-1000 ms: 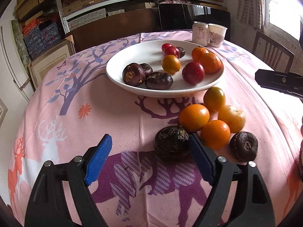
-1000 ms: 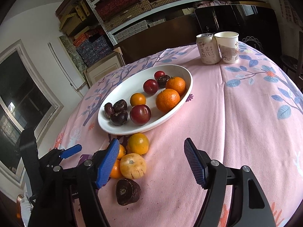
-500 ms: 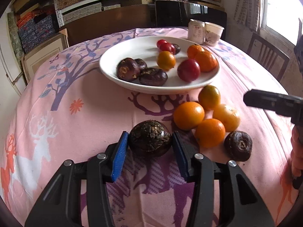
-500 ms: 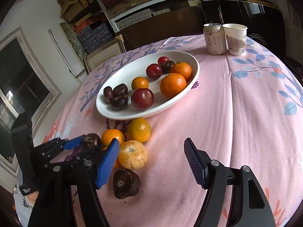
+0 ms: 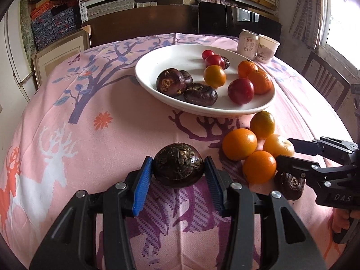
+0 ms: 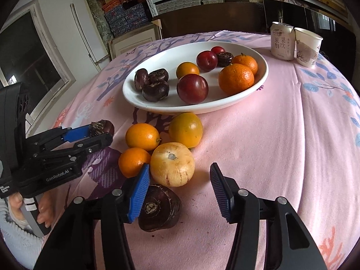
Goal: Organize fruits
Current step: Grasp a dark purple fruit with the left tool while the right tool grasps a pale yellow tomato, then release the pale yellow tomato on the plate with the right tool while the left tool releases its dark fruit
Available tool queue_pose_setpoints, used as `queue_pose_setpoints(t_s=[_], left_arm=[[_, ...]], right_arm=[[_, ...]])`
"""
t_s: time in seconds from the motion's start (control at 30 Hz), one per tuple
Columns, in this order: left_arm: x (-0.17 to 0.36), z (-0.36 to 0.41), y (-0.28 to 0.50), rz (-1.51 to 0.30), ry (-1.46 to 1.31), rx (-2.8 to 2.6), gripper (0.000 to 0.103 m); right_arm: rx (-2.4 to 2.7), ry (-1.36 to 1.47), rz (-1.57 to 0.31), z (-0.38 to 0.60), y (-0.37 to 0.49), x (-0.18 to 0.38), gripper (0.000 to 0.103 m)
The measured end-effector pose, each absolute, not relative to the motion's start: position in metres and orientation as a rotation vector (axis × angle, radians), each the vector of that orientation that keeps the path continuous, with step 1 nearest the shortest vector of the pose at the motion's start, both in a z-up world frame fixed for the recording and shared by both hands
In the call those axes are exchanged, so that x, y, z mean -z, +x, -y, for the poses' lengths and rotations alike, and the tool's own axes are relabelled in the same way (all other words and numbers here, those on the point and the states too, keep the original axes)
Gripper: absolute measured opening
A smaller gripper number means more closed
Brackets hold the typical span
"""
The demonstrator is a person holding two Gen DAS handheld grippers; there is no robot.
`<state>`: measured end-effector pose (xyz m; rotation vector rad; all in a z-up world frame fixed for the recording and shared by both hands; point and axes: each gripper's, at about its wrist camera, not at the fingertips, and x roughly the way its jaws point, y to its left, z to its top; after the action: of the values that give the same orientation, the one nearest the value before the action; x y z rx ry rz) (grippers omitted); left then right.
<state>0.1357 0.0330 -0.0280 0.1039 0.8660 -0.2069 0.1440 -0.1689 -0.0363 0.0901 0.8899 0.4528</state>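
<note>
— Fingers on the left gripper (image 5: 178, 175)?
— Clamped on a dark water chestnut (image 5: 178, 165), one blue pad pressed to each side. Seen from the right wrist too: same chestnut (image 6: 101, 127) pinched at the tips of those fingers.
— And the right gripper (image 6: 180, 190)?
— Spread wide, gripping nothing. Second dark chestnut (image 6: 158, 211) lying on the pink surface (image 6: 281, 135), touching the left pad. Pale yellow fruit (image 6: 172, 164) just ahead between the fingers, nearer the left one.
— Beyond the tips?
— Three oranges (image 6: 142, 136) clustered round the yellow fruit, all on the cloth. Farther ahead, white plate (image 6: 139, 99) holding three more chestnuts (image 6: 155, 91), plums (image 6: 192, 88), two tangerines (image 6: 236, 79) and a small orange.
— Past the plate?
— Drink can (image 6: 281, 41) and paper cup (image 6: 307, 47), side by side and touching, at the far edge of the surface.
</note>
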Motion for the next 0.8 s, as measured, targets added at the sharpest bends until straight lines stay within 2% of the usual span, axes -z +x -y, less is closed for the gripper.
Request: queue_pose_setpoints(t_s=[0.1, 0.13, 0.43, 0.63, 0.8], left_arm=[[0.032, -0.029, 0.136, -0.879, 0.116, 0.218, 0.046], [0.034, -0.028, 0.137, -0.884, 0.121, 0.22, 0.046], [0.031, -0.029, 0.135, -0.861, 0.122, 0.201, 0.046], [0.006, -0.036, 0.139, -0.815, 0.07, 0.211, 0.046], [-0.023, -0.033, 0.176, -0.782, 0.084, 0.187, 0.046]], right_arm=[[-0.465, 0.081, -0.895, 0.164, 0.145, 0.038, 0.046], [-0.48, 0.086, -0.894, 0.163, 0.144, 0.038, 0.041], [-0.465, 0.129, -0.857, 0.175, 0.141, 0.03, 0.04], [-0.427, 0.203, -0.779, 0.199, 0.141, 0.009, 0.04], [-0.398, 0.198, -0.754, 0.202, 0.169, -0.014, 0.04]])
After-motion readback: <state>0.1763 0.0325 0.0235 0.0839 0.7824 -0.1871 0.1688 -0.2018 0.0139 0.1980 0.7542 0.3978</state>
